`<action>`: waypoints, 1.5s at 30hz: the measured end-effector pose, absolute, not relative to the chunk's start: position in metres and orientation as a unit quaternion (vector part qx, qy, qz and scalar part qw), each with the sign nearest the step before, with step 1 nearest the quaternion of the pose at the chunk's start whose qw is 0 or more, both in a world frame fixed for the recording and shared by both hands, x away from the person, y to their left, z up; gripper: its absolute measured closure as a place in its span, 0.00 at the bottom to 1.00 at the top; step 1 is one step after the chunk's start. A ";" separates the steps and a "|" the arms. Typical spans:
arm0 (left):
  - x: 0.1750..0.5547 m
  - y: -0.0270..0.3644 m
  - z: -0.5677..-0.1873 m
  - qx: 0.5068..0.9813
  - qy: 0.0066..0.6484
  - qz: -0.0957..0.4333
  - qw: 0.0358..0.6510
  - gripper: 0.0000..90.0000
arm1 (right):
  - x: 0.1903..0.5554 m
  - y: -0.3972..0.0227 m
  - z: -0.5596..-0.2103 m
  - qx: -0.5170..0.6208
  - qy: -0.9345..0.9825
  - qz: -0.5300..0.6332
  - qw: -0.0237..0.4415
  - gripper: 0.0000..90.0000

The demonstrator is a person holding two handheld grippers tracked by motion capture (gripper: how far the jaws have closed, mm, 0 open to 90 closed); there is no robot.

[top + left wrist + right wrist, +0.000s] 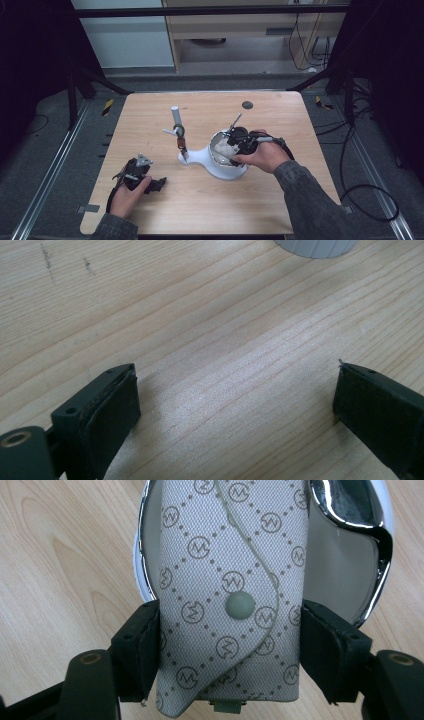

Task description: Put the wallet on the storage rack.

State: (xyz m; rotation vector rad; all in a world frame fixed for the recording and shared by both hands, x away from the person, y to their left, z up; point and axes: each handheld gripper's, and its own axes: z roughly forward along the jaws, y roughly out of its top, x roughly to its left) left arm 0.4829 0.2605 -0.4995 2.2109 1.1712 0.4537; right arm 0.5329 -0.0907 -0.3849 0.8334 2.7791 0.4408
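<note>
**Right gripper view: pouch clamped over the dish**

Right gripper [230, 645] is clenched on a patterned pouch [230, 570], pads pressing both its sides, snap button facing the camera. Straight ahead and beneath sits a white dish [385, 560] with a chrome rim. High view: left of the right gripper [235, 145] a white post [176, 116] with hooks rises from the dish stand. Left gripper [235, 410] is released, jaws wide over bare table [200, 315], well apart from the dish.

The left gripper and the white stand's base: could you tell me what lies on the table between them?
Nothing: in the high view, bare wooden table separates the open left gripper from the white stand.
</note>
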 end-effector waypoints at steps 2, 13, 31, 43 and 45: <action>0.483 0.260 -0.500 0.831 0.440 0.171 0.295 0.05 | 0.533 -0.089 -0.385 0.286 0.941 0.151 0.102 0.34; 0.483 0.260 -0.499 0.832 0.438 0.170 0.294 0.05 | 0.537 -0.084 -0.388 0.290 0.940 0.149 0.100 0.33; 0.483 0.259 -0.499 0.833 0.437 0.169 0.295 0.05 | 0.541 -0.080 -0.396 0.292 0.941 0.143 0.099 0.33; 0.482 0.259 -0.499 0.833 0.436 0.169 0.294 0.05 | 0.544 -0.077 -0.401 0.292 0.942 0.140 0.094 0.33; 0.482 0.259 -0.499 0.833 0.437 0.169 0.294 0.05 | 0.545 -0.076 -0.402 0.292 0.941 0.140 0.094 0.33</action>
